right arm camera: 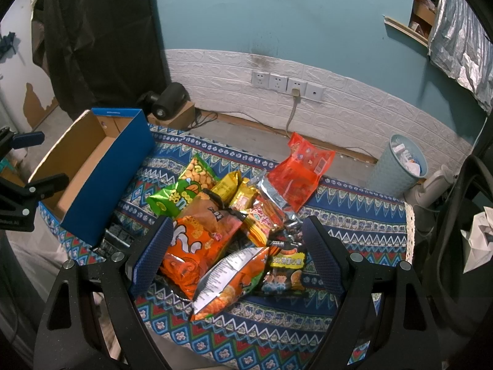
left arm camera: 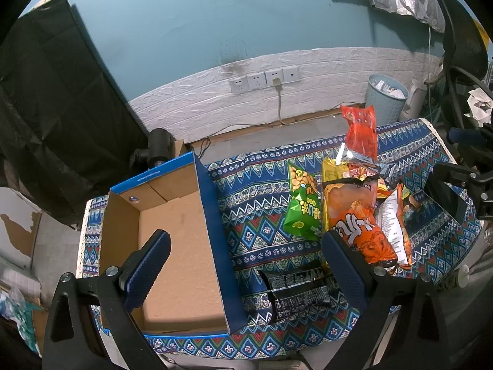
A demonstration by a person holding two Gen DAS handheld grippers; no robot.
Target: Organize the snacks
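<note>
With both sets of jaws spread wide and nothing between them, neither gripper grasps anything. left gripper [left arm camera: 246,265] hangs above the seam between box and snacks: its left finger is over the bare cardboard floor of the blue cardboard box [left arm camera: 172,246], its right finger over the near edge of the snack pile, and a black snack packet [left arm camera: 295,291] lies flat on the patterned tablecloth [left arm camera: 252,191] between the fingers, just right of the box's blue wall. right gripper [right arm camera: 237,256] hovers over the snack pile, fingers straddling a big orange chip bag [right arm camera: 197,246], an orange-and-white bag [right arm camera: 228,280] showing its printed back, and a black-and-yellow packet [right arm camera: 285,269]. Farther out: a green pea-snack bag [right arm camera: 178,194] toward the box, yellow packets [right arm camera: 234,189] mid-pile, a red bag [right arm camera: 300,169] with a silver foil end at the far side. Box is open-topped, nothing inside, sits at the left end of the cloth, well apart from the red bag. Beyond the table: floor, a light blue waste bin [right arm camera: 400,166], a white brick-pattern wall strip with wall sockets [right arm camera: 286,84].
</note>
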